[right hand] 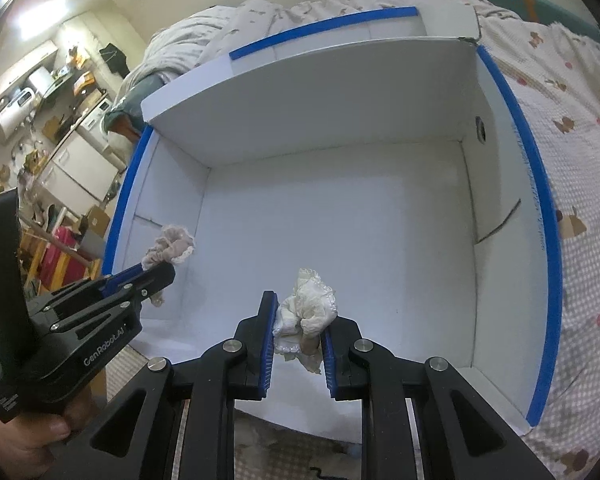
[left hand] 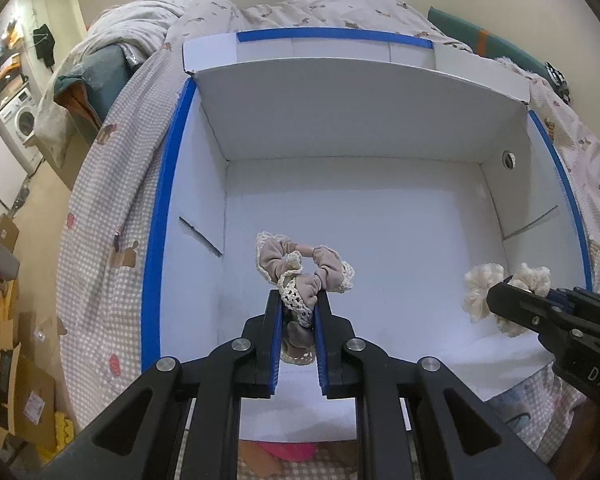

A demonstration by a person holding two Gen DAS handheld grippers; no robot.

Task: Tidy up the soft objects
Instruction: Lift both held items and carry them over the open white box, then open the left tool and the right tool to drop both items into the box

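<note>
Left gripper (left hand: 298, 300): black linkage arms with triangular cut-outs, round silver pivot pins, blue ribbed pads lining the inner faces of both fingers.
Right gripper (right hand: 298, 308): same build — black arms, four silver pivots across the front, blue ridged pads.
Markings: white "GenRobot.AI" lettering on the side of the left gripper's body in the right wrist view; white letters "DAS" on the right gripper's side in the left wrist view — the rest cut off.
Fasteners: small silver screws along the side plates.
Handle: black, curved grip.
Hand (right hand: 28, 440): bare, no glove or sleeve visible.
</note>
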